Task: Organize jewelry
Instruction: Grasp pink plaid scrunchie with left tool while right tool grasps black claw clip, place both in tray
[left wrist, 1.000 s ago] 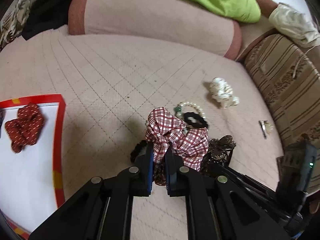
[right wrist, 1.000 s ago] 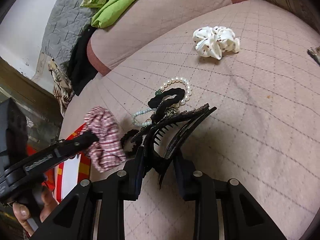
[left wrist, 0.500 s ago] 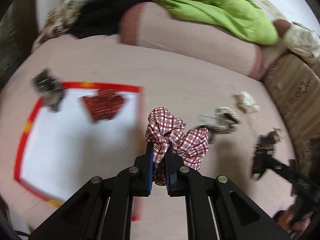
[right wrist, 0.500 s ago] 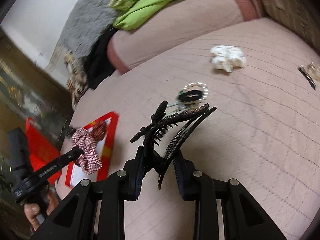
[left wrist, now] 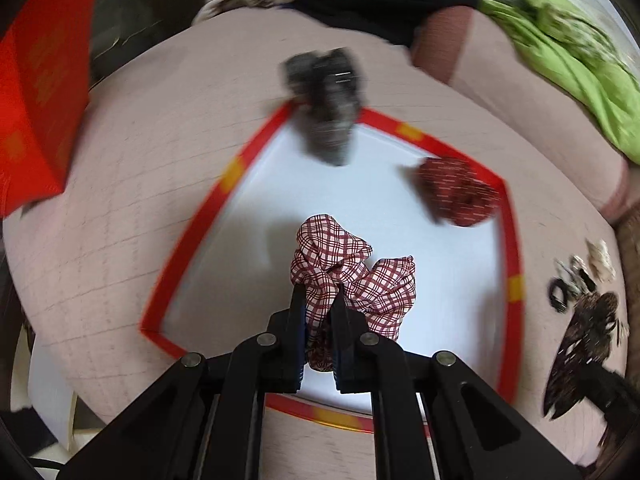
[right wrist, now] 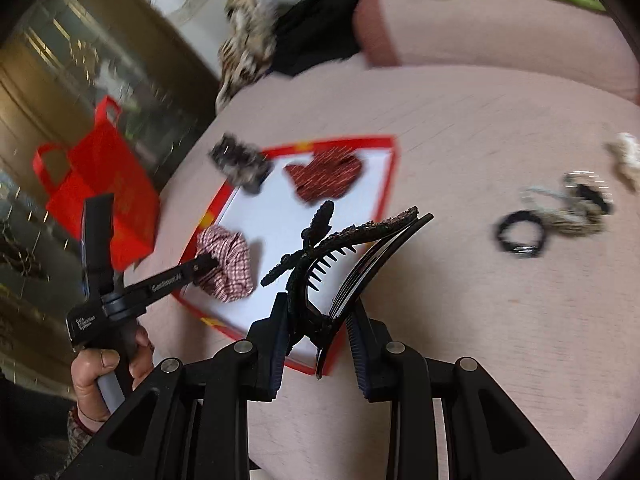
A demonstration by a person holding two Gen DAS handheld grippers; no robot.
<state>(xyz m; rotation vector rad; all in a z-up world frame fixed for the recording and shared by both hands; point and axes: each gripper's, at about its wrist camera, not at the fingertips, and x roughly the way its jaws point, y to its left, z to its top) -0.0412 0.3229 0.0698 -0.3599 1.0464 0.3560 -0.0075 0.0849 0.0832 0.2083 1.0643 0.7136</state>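
Quilted pink sofa seat [left wrist: 120,240] bears a red-rimmed white tray [left wrist: 224,184], left claw [left wrist: 318,304] pinching a checked scrunchie [left wrist: 352,276], right claw [right wrist: 320,320] pinching a black hair clip [right wrist: 344,248].

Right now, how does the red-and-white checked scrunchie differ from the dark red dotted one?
The checked scrunchie is pale plaid, pinched in the left gripper above the tray; the dark red dotted scrunchie lies free near the red-rimmed white tray's edge. Both are gathered fabric.

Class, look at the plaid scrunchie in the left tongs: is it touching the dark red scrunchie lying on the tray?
Apart. The left wrist view shows bare white tray between plaid scrunchie and dark red scrunchie.
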